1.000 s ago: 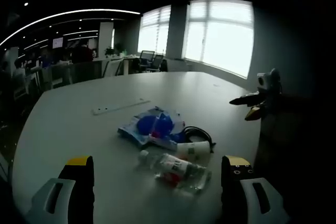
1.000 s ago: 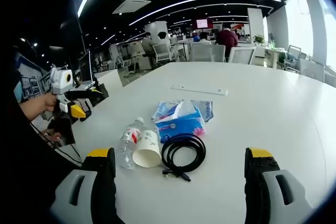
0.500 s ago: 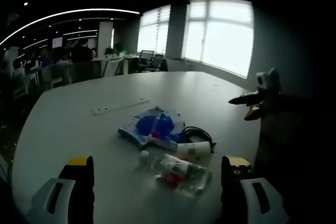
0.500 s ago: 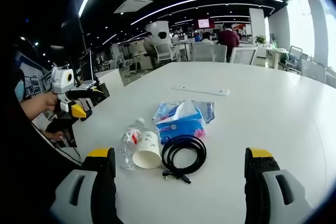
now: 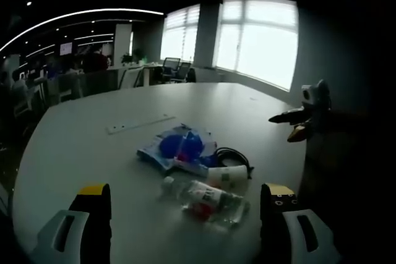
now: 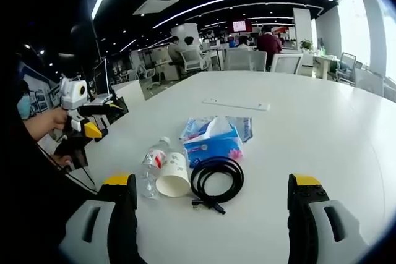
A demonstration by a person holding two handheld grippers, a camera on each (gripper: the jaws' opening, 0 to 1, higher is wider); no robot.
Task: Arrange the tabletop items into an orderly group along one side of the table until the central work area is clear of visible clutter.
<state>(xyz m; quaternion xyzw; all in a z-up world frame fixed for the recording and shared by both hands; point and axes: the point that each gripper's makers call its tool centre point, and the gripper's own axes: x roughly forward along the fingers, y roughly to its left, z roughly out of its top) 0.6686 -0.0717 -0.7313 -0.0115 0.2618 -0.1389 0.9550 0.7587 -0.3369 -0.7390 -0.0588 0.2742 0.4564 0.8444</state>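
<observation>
I see a big white table (image 6: 322, 128) with a small pile of things on it. My left gripper (image 5: 184, 201) has its jaws wide apart and holds nothing. My right gripper (image 6: 210, 191) is wide apart too, with nothing in it.

In the right gripper view, the plastic bottle (image 6: 150, 166) lies on its side at about 8 o'clock from the middle. The paper cup (image 6: 173, 176) lies tipped over, touching the bottle. The black cable (image 6: 216, 179) is coiled just beside the cup, at 3 o'clock from it. The blue tissue pack (image 6: 213, 142) sits at 12 o'clock from the cable. A flat white strip (image 6: 237, 104) lies farther off, at 12 o'clock from the tissues.

My left gripper also shows at 9 o'clock there, in a hand (image 6: 42, 123).
</observation>
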